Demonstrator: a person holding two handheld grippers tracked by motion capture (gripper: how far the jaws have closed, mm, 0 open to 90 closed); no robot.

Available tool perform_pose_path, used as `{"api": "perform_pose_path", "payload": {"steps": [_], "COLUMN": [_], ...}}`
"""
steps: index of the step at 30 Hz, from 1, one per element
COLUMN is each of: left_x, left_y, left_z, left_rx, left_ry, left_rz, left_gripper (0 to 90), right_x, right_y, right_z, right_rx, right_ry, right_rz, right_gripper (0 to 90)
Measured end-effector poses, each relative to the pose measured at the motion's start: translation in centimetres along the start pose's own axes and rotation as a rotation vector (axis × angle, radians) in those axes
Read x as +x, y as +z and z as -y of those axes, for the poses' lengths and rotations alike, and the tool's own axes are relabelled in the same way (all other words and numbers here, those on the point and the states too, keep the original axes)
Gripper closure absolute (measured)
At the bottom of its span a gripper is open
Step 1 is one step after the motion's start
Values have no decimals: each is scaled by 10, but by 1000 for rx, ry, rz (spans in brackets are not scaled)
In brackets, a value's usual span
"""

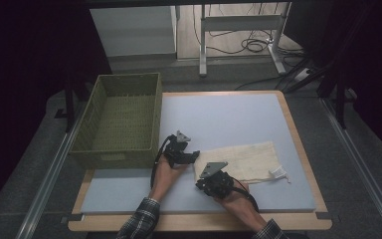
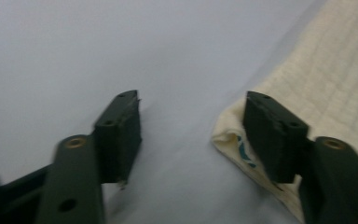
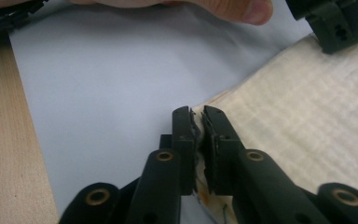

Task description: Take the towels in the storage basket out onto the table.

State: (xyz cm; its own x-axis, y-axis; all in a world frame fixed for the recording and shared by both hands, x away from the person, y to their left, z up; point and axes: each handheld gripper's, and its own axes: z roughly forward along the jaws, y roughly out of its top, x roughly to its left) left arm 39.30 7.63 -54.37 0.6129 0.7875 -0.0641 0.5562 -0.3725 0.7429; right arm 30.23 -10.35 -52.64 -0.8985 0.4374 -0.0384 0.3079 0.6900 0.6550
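A cream cloth bag [image 1: 241,162] lies flat on the grey-blue mat [image 1: 229,114], right of centre. My right gripper [image 1: 199,185] sits at the bag's near-left corner. In the right gripper view it [image 3: 196,112] is shut on the edge of the cloth [image 3: 307,107]. My left gripper [image 1: 194,155] is at the bag's far-left corner. In the left gripper view it [image 2: 191,100] stands open, low over the mat, its right jaw touching the cloth corner [image 2: 326,84] and nothing between the jaws.
A green wicker basket [image 1: 97,104] stands at the mat's left side, close to my left hand. A white drawstring tab [image 1: 278,173] sticks out at the bag's right end. The wooden table edge [image 3: 9,140] runs along the mat's near side.
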Motion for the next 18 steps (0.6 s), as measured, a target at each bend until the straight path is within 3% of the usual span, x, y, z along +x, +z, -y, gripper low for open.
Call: {"api": "perform_pose_path", "payload": {"steps": [3, 6, 8, 10, 13, 15, 18], "left_x": [-2, -2, -4, -5, -12, -13, -13], "left_y": [-1, -1, -2, -4, -13, -20, -26], "left_z": [0, 0, 1, 1, 5, 8, 10], "left_rx": [-5, -5, -6, -9, -14, -27, -47], "left_ry": [22, 1, -13, -22, 2, -7, -15], "left_rz": [41, 97, 104, 86, -4, -37, -38], "left_gripper": [589, 752, 848, 866, 872, 873, 871], "right_x": [-3, -5, -6, -5, -3, -1, 4], "right_y": [0, -1, -2, -2, -1, 1, 2], "right_z": [2, 3, 4, 4, 1, -3, -8], "right_rx": [-13, -24, -28, -29, -40, -55, -64], "right_ry": [33, 57, 58, 53, 49, 55, 32], "right_rz": [-18, -40, -57, -56, -68, -97, -115], "right_gripper": [851, 853, 853, 852, 853, 852, 852]}}
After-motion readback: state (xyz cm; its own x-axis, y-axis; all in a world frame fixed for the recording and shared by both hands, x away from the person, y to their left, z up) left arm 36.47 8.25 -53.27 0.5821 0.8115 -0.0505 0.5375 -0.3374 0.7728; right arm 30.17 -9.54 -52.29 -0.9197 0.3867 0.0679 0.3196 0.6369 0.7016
